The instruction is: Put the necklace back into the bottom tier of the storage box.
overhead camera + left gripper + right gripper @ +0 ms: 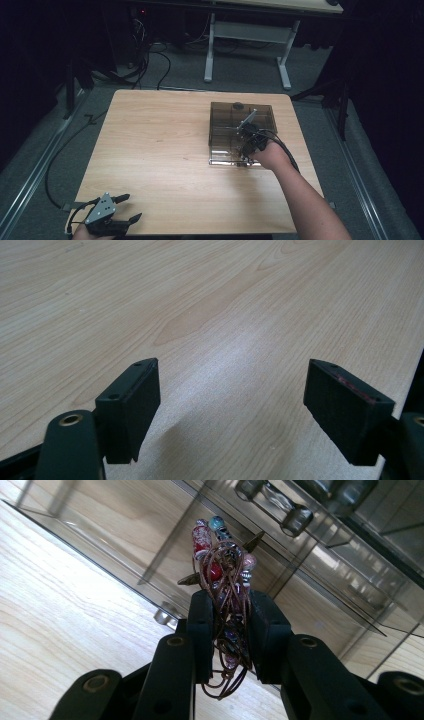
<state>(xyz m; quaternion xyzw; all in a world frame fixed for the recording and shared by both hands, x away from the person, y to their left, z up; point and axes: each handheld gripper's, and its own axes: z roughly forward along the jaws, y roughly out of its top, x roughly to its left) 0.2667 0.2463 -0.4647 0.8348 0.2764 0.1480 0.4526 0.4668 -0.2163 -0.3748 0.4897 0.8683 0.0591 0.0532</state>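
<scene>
Beaded bracelet (224, 580) of brown cord with red, pink and blue beads, pinched between the two black jaws of the right gripper (226, 630), low at the centre of the right gripper view. Cord loops bunched between the pads, spilling out below them; beads and two small metal charms sticking up above the jaw tips. Held just over the near edge of a smoky clear plastic organizer box (150, 535), compartment dividers visible behind the beads across the upper part of that frame.

In the high view, right gripper (246, 150) at right of centre, over the near rim of the box (225, 117), which sits on the right half of the wooden table (160, 150). Forearm rising from the lower right corner.

Left gripper (131, 208) at the lower left of the high view, resting at the table's near edge, well apart from the box. Jaws spread wide, bare wood (210, 315) between them in the left gripper view.
</scene>
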